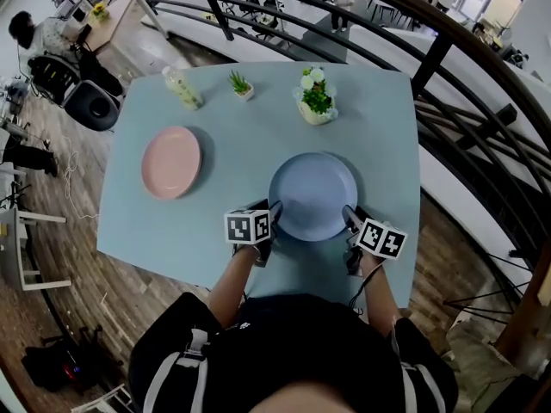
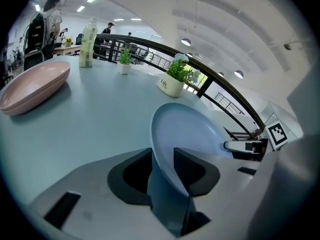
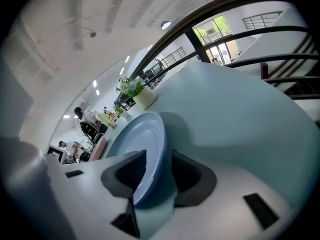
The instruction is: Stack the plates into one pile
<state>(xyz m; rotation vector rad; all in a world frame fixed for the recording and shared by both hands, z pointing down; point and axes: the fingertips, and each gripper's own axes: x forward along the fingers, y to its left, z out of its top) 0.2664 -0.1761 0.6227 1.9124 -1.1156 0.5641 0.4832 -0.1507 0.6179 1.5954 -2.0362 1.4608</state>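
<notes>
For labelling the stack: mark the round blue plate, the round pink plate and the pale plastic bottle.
round blue plate (image 1: 312, 194): head view, centre.
round pink plate (image 1: 170, 162): head view, centre.
pale plastic bottle (image 1: 185, 91): head view, body.

Black short-sleeved top (image 1: 284, 342) with white stripes (image 1: 191, 355) on each sleeve, beyond the top a pale grey left gripper (image 1: 274, 210) and right gripper (image 1: 349, 218), each with dark grey inner pads (image 2: 131, 176) and a black-and-white square-marker cube (image 1: 248, 226).
</notes>
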